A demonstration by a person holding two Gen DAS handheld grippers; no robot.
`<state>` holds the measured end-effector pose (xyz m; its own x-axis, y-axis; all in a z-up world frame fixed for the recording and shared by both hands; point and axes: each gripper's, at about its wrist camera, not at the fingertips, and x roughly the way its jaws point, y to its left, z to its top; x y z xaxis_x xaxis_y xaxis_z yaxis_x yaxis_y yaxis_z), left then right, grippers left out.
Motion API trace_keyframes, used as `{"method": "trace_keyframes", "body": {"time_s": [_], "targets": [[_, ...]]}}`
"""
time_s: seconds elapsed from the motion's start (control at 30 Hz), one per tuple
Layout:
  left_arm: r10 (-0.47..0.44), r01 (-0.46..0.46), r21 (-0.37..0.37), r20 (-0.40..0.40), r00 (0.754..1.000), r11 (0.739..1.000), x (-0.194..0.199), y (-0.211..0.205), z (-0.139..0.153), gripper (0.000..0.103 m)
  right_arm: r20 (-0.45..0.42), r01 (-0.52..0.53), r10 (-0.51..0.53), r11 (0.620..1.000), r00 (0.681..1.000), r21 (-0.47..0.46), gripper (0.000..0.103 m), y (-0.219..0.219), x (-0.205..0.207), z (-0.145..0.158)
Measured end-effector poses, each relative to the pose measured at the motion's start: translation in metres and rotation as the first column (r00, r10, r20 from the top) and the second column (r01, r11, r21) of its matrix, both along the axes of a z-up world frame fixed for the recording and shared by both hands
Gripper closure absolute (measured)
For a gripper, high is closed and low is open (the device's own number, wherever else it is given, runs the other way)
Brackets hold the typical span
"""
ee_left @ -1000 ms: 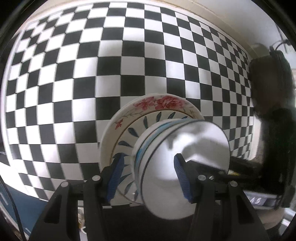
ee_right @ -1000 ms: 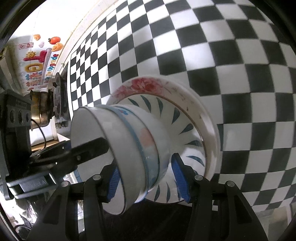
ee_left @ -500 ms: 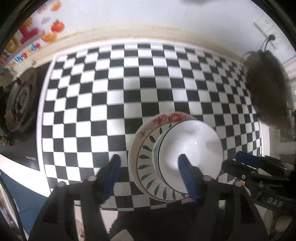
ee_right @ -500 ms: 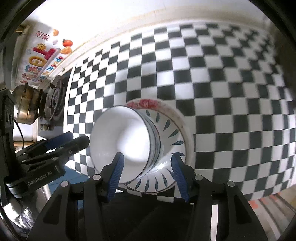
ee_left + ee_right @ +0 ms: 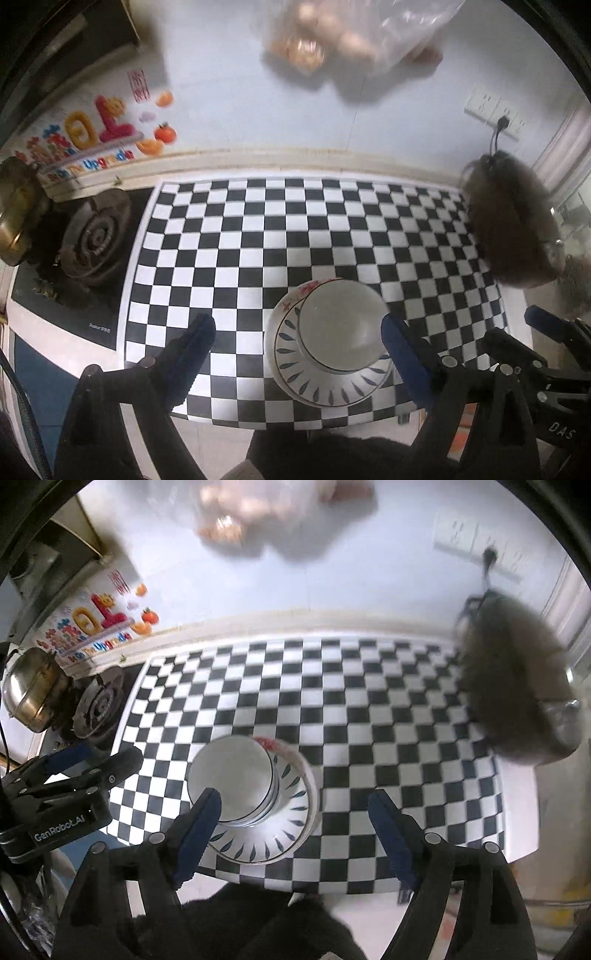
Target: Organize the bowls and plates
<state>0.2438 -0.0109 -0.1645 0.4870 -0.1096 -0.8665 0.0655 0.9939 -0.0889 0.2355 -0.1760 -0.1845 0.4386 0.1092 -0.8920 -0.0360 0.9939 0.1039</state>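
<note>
With both tongs spread wide and holding nothing, left gripper (image 5: pixel 297 354) and right gripper (image 5: pixel 295 823) hover above the stack. White ceramic bowls (image 5: pixel 341 325) sit nested in the blue-leaf patterned plate (image 5: pixel 332 391), near the front edge of the black-and-white checkered bench (image 5: pixel 295 229). Stacking looks finished; next, I'd judge, a check for leftover crockery.
</note>
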Motion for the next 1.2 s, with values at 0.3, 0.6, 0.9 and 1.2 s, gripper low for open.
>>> {"method": "trace_keyframes", "body": {"time_s": [0.3, 0.6, 0.9, 1.2], "targets": [[0.071, -0.075, 0.030, 0.109, 0.991, 0.997, -0.073, -0.012, 0.047, 0.011, 0.182, -0.029, 0.030, 1.000, 0.983, -0.013, 0.018, -0.009, -0.071, 0.067], [0.093, -0.110, 0.071, 0.211, 0.973, 0.991, -0.147, -0.011, 0.092, 0.011, 0.280, -0.030, 0.035, 0.999, 0.959, -0.021, 0.018, -0.009, -0.145, 0.110], [0.087, -0.110, 0.061, 0.301, 0.950, 0.992, -0.201, 0.005, 0.129, 0.011, 0.380, -0.007, 0.032, 0.998, 0.924, -0.068, 0.018, 0.008, -0.216, 0.154], [0.055, -0.086, 0.086, 0.318, 0.947, 0.993, -0.238, 0.021, 0.138, 0.011, 0.399, 0.048, -0.014, 0.996, 0.917, -0.077, 0.018, 0.026, -0.260, 0.168]]}}
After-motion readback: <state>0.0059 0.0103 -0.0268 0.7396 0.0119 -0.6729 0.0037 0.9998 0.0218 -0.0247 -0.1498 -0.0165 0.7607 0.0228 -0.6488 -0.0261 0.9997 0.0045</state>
